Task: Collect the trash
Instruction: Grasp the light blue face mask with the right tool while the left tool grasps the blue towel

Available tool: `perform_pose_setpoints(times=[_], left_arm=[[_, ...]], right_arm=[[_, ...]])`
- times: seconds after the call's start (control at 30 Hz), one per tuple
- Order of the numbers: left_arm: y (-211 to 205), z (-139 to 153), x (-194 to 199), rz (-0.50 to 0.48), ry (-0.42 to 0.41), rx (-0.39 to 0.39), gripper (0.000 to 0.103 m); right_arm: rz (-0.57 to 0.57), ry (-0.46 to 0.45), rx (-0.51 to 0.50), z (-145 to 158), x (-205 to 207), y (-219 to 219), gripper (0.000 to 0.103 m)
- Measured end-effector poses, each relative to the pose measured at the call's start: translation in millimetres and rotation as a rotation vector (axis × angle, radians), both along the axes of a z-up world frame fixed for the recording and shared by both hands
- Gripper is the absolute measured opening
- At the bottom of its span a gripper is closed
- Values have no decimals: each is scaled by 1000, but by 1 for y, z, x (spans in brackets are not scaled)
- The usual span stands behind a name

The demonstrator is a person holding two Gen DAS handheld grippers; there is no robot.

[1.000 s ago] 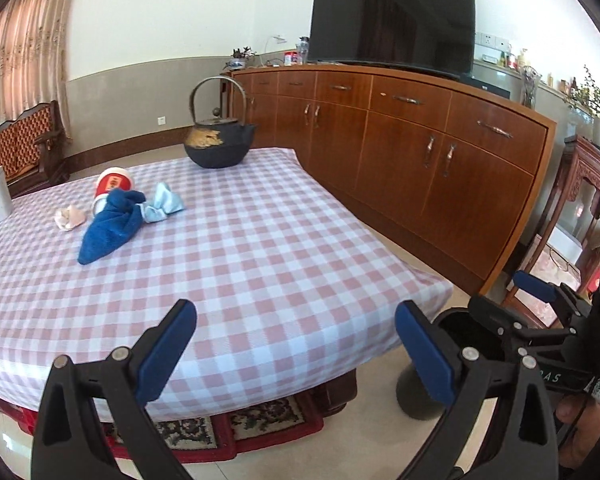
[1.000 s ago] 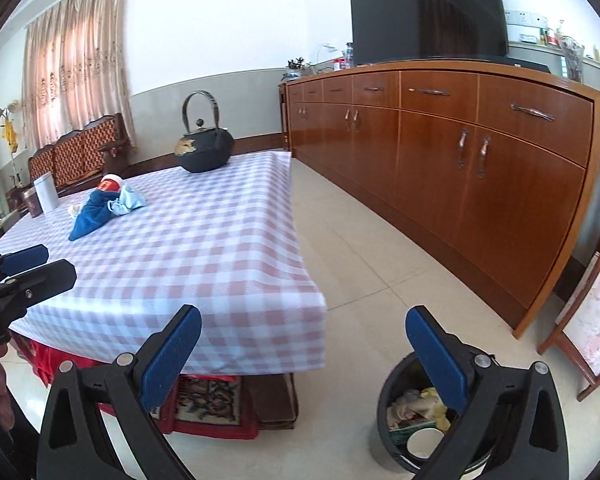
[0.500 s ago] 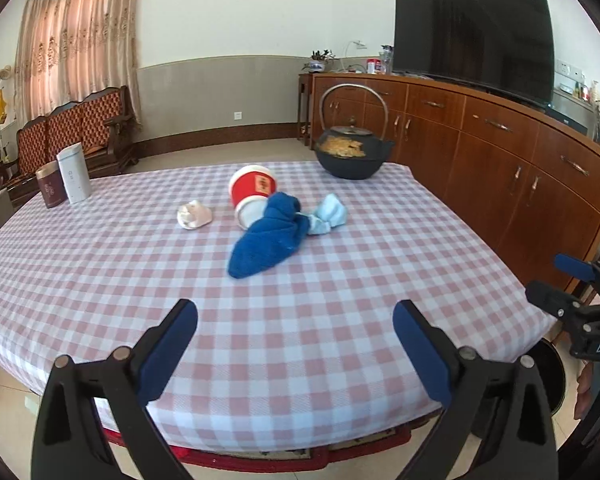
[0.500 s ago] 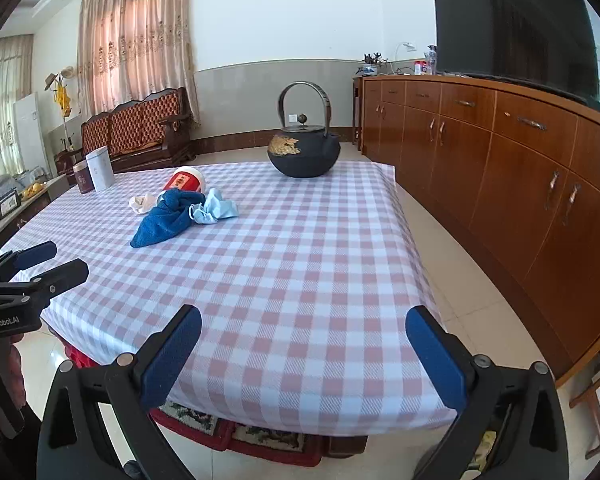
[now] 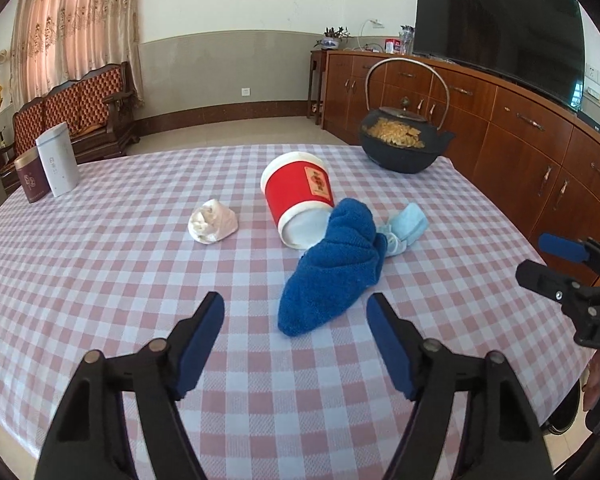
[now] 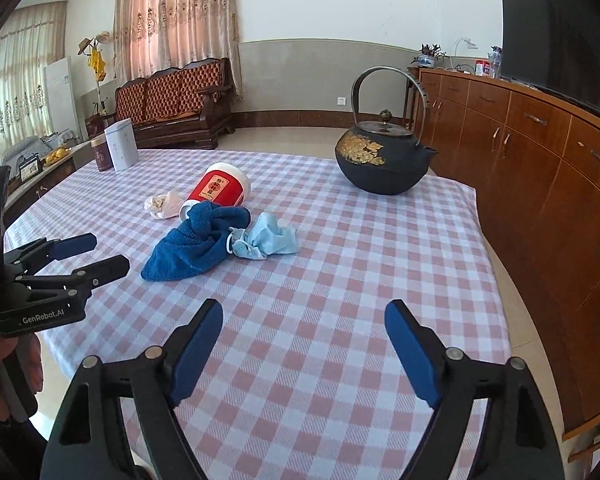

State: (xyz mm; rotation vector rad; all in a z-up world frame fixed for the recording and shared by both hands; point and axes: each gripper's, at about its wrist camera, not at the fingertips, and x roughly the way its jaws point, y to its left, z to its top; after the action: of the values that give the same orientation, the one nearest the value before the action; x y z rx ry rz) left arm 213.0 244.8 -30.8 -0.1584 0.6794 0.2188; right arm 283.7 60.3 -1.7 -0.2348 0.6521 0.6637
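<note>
On the checked tablecloth point(image 5: 100, 280) lie a tipped red paper cup point(image 5: 298, 196), a crumpled white tissue point(image 5: 213, 222), a blue cloth point(image 5: 334, 272) and a crumpled light-blue face mask point(image 5: 406, 228). The same items show in the right wrist view: cup point(image 6: 220, 190), tissue point(image 6: 162, 204), cloth point(image 6: 196, 246), mask point(image 6: 266, 240). My left gripper point(image 5: 296, 320) is open and empty, just short of the blue cloth. My right gripper point(image 6: 304, 328) is open and empty over the table's near right part, well short of the mask.
A black iron teapot point(image 5: 404, 144) stands at the far right of the table. Two tins point(image 5: 48, 168) stand at the far left. A wooden sideboard point(image 5: 520, 128) with a TV runs along the right. A wooden sofa point(image 6: 172, 100) stands at the back.
Both grippers swung from the floor bin and the table's edge to over the table and moved closer to the cup, cloth and mask. Both stayed open.
</note>
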Motion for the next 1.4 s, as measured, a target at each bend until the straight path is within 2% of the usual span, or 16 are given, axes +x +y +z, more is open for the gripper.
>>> perform_pose_setpoints(times=[0.17, 0.33, 0.37, 0.43, 0.63, 0.7, 0.77, 1.03, 1.4], left_arm=[[1, -10, 28, -27, 41, -45, 67], [-1, -21, 44, -78, 92, -81, 48], [0, -20, 44, -87, 89, -90, 45], [2, -19, 43, -90, 78, -106, 25], [9, -19, 41, -88, 55, -146, 20], [9, -18, 40, -99, 54, -148, 19], [8, -17, 39, -112, 52, -145, 17], [0, -7, 21, -135, 13, -136, 15], [-28, 9, -16, -146, -34, -133, 15]], right_arm=[[23, 36, -11, -7, 29, 22, 68], [46, 73, -22, -16, 52, 36, 50], [51, 77, -22, -18, 55, 38, 50], [66, 90, -18, -20, 62, 43, 50], [100, 101, -31, -24, 80, 72, 50], [108, 124, -36, -30, 88, 82, 47], [127, 147, -39, -34, 89, 86, 21], [90, 81, 14, -19, 67, 57, 18], [14, 32, 13, -3, 29, -1, 18]])
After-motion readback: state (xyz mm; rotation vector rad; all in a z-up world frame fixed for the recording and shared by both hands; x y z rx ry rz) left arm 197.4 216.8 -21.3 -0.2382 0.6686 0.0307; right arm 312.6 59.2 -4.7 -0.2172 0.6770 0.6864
